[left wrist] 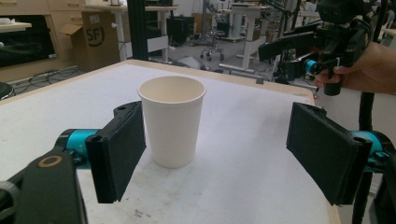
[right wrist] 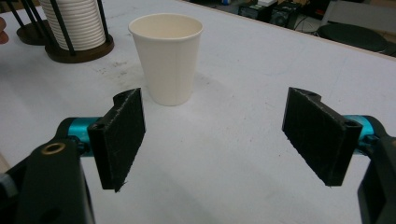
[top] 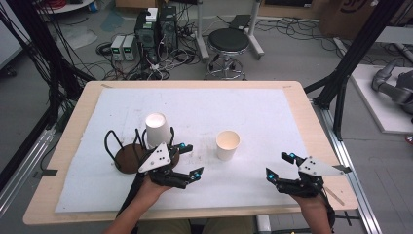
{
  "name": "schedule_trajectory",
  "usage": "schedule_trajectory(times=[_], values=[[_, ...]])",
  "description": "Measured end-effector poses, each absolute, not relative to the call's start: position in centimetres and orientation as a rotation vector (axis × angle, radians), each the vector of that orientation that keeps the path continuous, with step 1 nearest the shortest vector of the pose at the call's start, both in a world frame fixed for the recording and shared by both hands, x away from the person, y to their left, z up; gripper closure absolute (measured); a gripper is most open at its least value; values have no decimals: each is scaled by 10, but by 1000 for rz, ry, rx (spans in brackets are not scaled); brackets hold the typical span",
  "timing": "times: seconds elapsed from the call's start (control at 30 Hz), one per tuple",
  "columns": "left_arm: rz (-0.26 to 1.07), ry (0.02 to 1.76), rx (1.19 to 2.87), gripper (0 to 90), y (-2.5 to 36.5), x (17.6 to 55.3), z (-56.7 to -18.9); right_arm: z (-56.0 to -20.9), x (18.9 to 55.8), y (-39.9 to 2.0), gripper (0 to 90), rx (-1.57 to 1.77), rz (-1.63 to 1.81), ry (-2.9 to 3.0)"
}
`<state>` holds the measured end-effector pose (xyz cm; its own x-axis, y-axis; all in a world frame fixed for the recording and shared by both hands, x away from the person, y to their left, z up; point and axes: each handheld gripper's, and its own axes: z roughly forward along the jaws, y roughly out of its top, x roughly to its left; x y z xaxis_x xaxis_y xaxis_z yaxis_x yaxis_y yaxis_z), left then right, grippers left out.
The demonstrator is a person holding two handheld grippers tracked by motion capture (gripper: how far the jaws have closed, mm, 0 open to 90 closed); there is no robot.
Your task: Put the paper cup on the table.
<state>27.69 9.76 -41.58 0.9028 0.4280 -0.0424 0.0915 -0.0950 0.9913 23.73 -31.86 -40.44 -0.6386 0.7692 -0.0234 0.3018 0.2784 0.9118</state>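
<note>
A single white paper cup [top: 228, 145] stands upright and empty on the white sheet near the table's middle. My left gripper [top: 190, 159] rests to its left with jaws wide apart, pointing at it. In the left gripper view the cup [left wrist: 172, 121] stands just beyond the pads, nearer the left pad [left wrist: 119, 156], and nothing is between them. My right gripper [top: 278, 165] sits at the front right, open and empty. In the right gripper view the cup [right wrist: 166, 58] is ahead and to the left, well clear of the gripper [right wrist: 219, 135].
A stack of white cups [top: 158, 129] stands upside down in a black wire holder on a brown base, behind my left gripper. A second brown base with wire loops [top: 125, 157] lies beside it. A stool [top: 229, 44] and computers [top: 156, 31] stand on the floor beyond the table.
</note>
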Motion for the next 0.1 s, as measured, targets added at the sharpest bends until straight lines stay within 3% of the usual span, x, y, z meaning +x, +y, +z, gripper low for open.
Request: schedule_trajectory(times=[0.1], values=[[296, 408, 1654, 196, 98, 277, -416, -404, 238, -319, 218, 961, 1338, 2084]])
